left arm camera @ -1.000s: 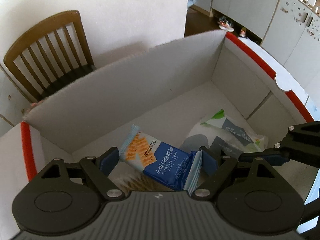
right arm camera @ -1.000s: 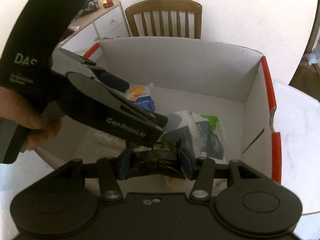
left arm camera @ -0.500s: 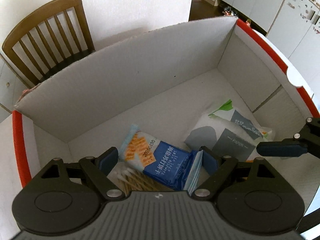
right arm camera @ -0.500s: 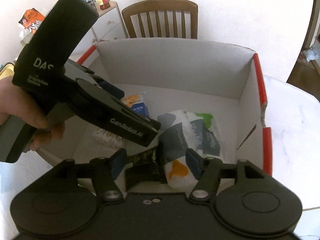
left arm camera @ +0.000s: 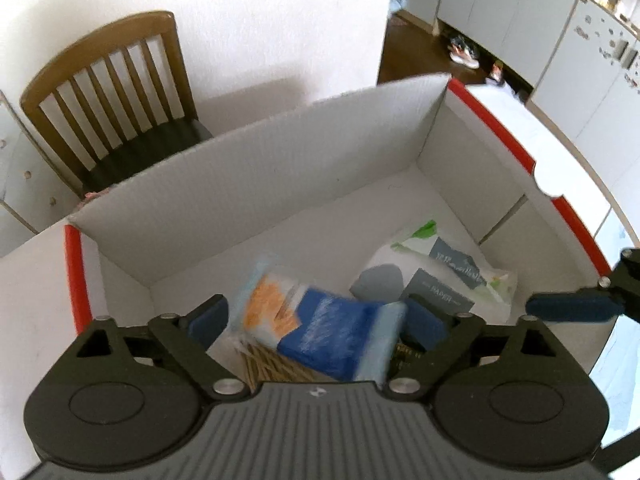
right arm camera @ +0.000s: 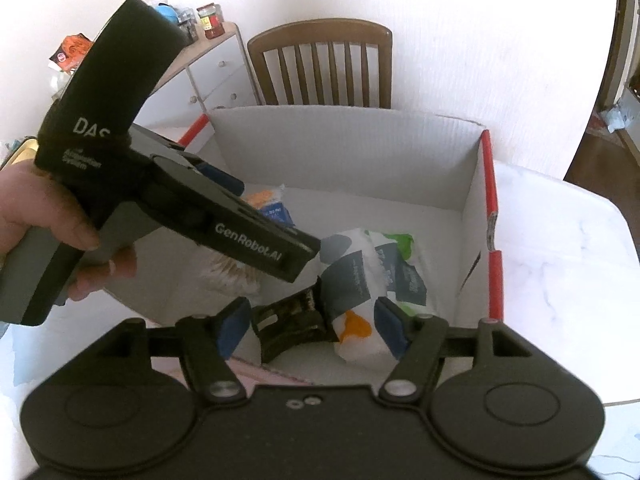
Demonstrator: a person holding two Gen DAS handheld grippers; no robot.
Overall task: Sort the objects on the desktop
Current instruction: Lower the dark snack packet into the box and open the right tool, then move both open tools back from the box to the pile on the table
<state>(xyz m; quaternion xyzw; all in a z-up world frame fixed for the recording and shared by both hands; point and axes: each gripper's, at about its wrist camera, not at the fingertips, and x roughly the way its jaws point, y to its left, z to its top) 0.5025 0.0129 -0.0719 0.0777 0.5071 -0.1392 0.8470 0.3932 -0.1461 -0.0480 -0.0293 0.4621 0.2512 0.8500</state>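
The left gripper hung over the open white corrugated-cardboard box with red-taped rims, its blue-padded fingers spread wide. The blue, white and orange plastic biscuit packet sat between them, blurred; a clear gap showed beside the left pad, while the packet's pale end lay so close to the right pad that contact there could not be told. Its jaws had just been opening, and the packet, sharp and level in the earlier views, now appeared tilted and smeared. Under the packet lay a bundle of wooden-stemmed cotton swabs on the box floor.

The right gripper also pointed down into the box, its fingers spread about halfway, with nothing pinched. Its jaws had just been opening as well. A second earlier they had clamped the small crumpled black foil wrapper; now that wrapper lay loose on the box floor between the pads, just beside the left one, and leaned against the white soft tissue pack printed with grey, green and orange patches. The tissue pack's lower end sat in front of the right pad. In the right wrist view, a person's hand gripped the handle of the left gripper.
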